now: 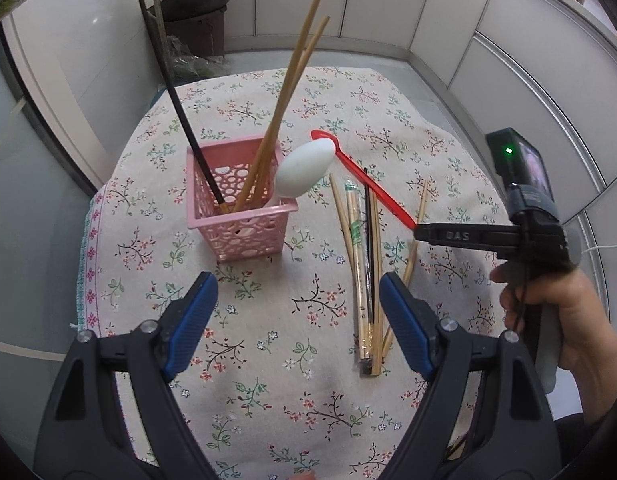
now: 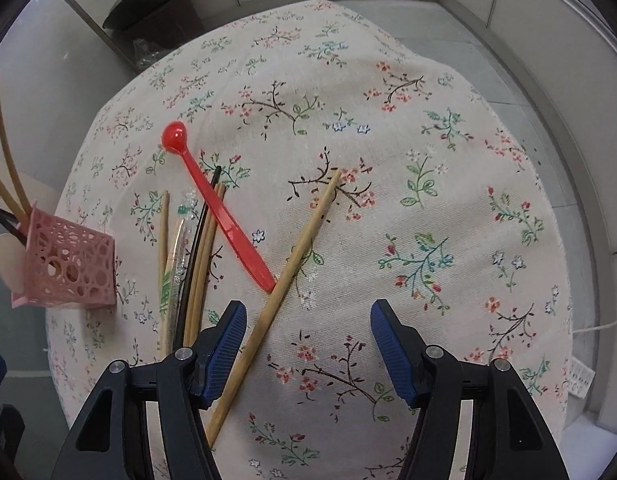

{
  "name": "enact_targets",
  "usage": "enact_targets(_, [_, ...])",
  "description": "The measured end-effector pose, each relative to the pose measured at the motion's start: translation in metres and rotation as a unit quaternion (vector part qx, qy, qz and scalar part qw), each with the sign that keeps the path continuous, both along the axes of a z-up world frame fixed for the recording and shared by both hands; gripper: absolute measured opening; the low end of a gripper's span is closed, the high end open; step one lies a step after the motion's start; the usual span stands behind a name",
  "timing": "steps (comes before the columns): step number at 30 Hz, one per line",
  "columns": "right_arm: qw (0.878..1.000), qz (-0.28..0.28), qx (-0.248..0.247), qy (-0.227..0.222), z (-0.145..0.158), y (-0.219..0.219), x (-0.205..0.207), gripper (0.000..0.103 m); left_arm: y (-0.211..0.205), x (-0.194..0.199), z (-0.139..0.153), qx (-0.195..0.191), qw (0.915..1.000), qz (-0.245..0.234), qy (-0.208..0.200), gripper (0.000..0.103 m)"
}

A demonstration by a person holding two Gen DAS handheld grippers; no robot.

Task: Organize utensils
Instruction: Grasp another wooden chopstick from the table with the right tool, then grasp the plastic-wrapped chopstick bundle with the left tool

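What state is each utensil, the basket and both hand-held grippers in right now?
Pink basket: upright, holding chopsticks and a spoon.
White spoon: standing in the basket.
Red spoon: lying flat on the tablecloth.
Loose chopsticks: lying bundled beside the red spoon.
Single chopstick: lying apart, slanted.
Left hand-held gripper: open, empty.
Right hand-held gripper: open, empty.

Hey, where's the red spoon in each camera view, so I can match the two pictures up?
Left wrist: the red spoon lies right of centre, running diagonally from behind the white spoon down toward the right gripper.
Right wrist: the red spoon lies left of centre, bowl at the far end, handle pointing toward the camera.
Shared landmark: the pink basket, left of the spoon in both.
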State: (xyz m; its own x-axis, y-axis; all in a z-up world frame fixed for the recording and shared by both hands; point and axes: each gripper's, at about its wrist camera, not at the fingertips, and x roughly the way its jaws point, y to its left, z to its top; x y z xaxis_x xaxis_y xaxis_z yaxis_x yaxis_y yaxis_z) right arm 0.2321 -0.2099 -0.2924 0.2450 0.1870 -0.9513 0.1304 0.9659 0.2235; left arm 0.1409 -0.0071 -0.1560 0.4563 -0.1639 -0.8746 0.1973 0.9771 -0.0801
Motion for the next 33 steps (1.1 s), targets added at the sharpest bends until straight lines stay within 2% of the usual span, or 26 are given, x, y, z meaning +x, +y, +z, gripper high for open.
enact_targets(2, [1.000,0.005,-0.008,0.008,-0.007,0.006,0.004,0.057,-0.003,-0.001,-0.001,0.006,1.0000,-0.007,0.000,0.083])
enact_targets(4, [0.999,0.022,-0.033,-0.003,-0.006,0.014,0.005,0.056,-0.007,-0.002,-0.002,0.012,0.9998,-0.016,-0.001,0.083])
enact_targets(7, [0.997,0.046,-0.066,-0.006,-0.007,0.022,0.003,0.043,-0.013,-0.004,-0.003,0.017,0.9994,-0.031,-0.002,0.083])
enact_targets(10, [0.998,0.049,-0.036,0.003,-0.007,0.020,0.001,0.019,-0.022,-0.008,-0.003,0.020,0.9987,-0.046,-0.004,0.083])
enact_targets(13, [0.999,0.050,-0.018,0.013,-0.008,0.012,-0.003,0.009,-0.034,-0.012,-0.003,0.023,0.9976,-0.066,-0.007,0.083])
enact_targets(17, [0.999,0.040,-0.014,0.013,-0.006,-0.007,-0.012,0.007,-0.054,-0.016,-0.005,0.023,0.9955,-0.092,-0.002,0.073])
enact_targets(20, [0.999,0.033,-0.006,0.002,0.002,-0.027,-0.021,0.007,-0.068,-0.012,-0.014,0.013,0.9932,-0.114,0.019,0.055])
enact_targets(22, [1.000,0.027,0.004,-0.010,0.010,-0.039,-0.027,0.007,-0.077,-0.007,-0.023,0.010,0.9922,-0.118,0.039,0.036])
enact_targets(24, [0.999,0.024,0.012,-0.021,0.019,-0.051,-0.033,0.007,-0.086,0.000,-0.033,0.013,0.9916,-0.118,0.051,0.028])
enact_targets(28, [0.999,0.019,0.023,-0.038,0.035,-0.071,-0.044,0.007,-0.106,0.020,-0.050,0.035,0.9928,-0.102,0.052,0.018])
enact_targets(33, [0.998,0.017,0.036,-0.050,0.043,-0.080,-0.047,0.007,-0.120,0.048,-0.070,0.068,0.9939,-0.070,0.052,0.012])
